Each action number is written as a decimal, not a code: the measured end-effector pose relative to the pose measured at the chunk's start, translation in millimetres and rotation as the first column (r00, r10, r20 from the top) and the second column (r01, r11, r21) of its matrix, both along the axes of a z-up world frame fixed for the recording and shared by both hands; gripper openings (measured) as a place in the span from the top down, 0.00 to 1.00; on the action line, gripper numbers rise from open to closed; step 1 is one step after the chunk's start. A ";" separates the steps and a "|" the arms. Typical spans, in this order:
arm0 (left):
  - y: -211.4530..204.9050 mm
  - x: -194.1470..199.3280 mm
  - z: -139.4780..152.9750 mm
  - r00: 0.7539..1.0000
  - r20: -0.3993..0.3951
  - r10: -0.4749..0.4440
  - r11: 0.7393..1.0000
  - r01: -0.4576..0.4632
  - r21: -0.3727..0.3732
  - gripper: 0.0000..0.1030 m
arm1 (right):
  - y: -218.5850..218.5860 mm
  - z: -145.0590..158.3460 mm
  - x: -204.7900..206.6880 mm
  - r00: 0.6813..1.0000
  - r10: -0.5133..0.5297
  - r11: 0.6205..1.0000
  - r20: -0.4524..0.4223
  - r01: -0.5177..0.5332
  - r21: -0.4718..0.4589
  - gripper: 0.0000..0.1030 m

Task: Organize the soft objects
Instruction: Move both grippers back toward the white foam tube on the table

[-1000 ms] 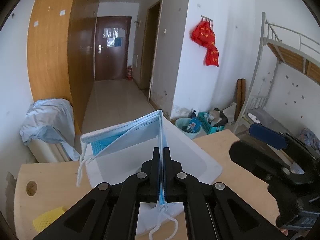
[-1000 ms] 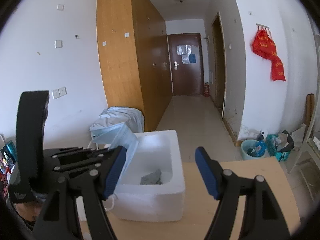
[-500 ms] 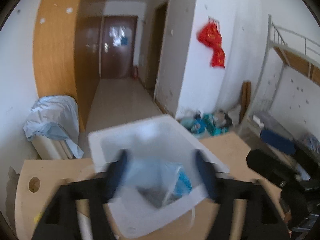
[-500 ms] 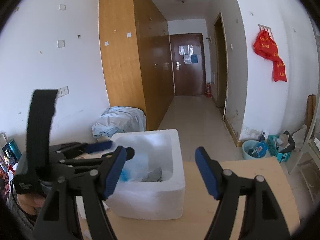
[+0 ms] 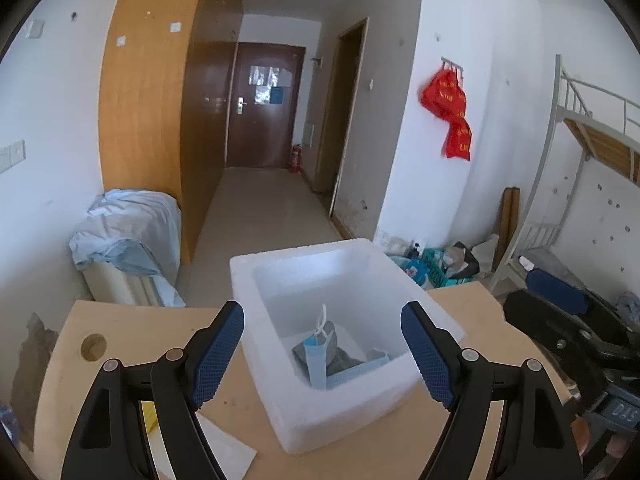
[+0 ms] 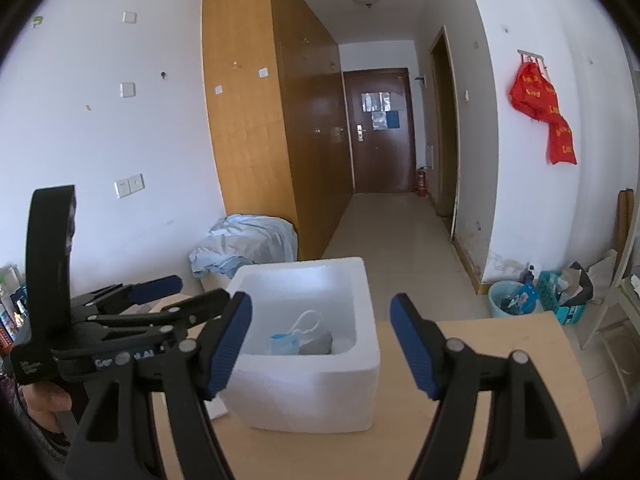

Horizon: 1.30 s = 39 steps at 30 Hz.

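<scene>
A white foam box (image 5: 304,420) (image 6: 304,392) stands on the wooden table (image 5: 140,328). Inside it lies a blue face mask (image 5: 316,360) (image 6: 286,340) with white ear loops, resting on a grey cloth (image 5: 334,350) (image 6: 320,346). My left gripper (image 5: 322,332) is open just short of the box's near wall, with nothing between its blue pads (image 5: 218,354). It also shows from the side as the left gripper (image 6: 180,294), left of the box. My right gripper (image 6: 320,320) is open and empty, with the box ahead of it; it appears as dark right gripper parts (image 5: 560,320) beside the box.
A yellow soft item (image 5: 148,416) and a white sheet (image 5: 224,448) lie on the table under my left gripper. The tabletop has a round cable hole (image 5: 94,346). Beyond the table are a covered unit (image 5: 128,236), floor clutter (image 6: 556,292) and a bunk-bed frame (image 5: 580,168).
My left gripper was shut on the face mask above the box; its jaws have opened, the mask has dropped into the box, and the gripper has drawn back. The right gripper has stayed put.
</scene>
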State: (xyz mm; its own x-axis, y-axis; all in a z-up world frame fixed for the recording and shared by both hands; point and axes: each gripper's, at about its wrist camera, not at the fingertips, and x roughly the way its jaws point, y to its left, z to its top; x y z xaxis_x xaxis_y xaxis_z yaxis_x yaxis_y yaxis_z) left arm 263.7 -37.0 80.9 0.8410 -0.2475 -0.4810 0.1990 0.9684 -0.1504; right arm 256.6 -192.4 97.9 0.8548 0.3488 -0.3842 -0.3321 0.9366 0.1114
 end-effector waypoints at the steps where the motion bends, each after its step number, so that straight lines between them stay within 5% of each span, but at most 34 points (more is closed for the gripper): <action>1: 1.0 -5.0 1.3 1.000 0.006 0.001 1.000 -0.001 -0.002 0.21 | 0.0 0.6 -2.2 1.000 0.003 1.000 0.002 -0.003 0.004 0.27; 27: 61.2 -177.6 5.3 0.986 0.053 0.156 0.987 -0.153 -0.057 0.21 | 30.1 -12.2 -81.9 0.985 0.168 0.986 -0.032 -0.168 -0.001 0.27; 39: 72.3 -207.3 -25.4 0.982 -0.042 0.184 0.982 -0.186 -0.047 0.21 | 54.2 -38.4 -100.7 0.965 0.243 0.968 -0.101 -0.247 -0.033 0.27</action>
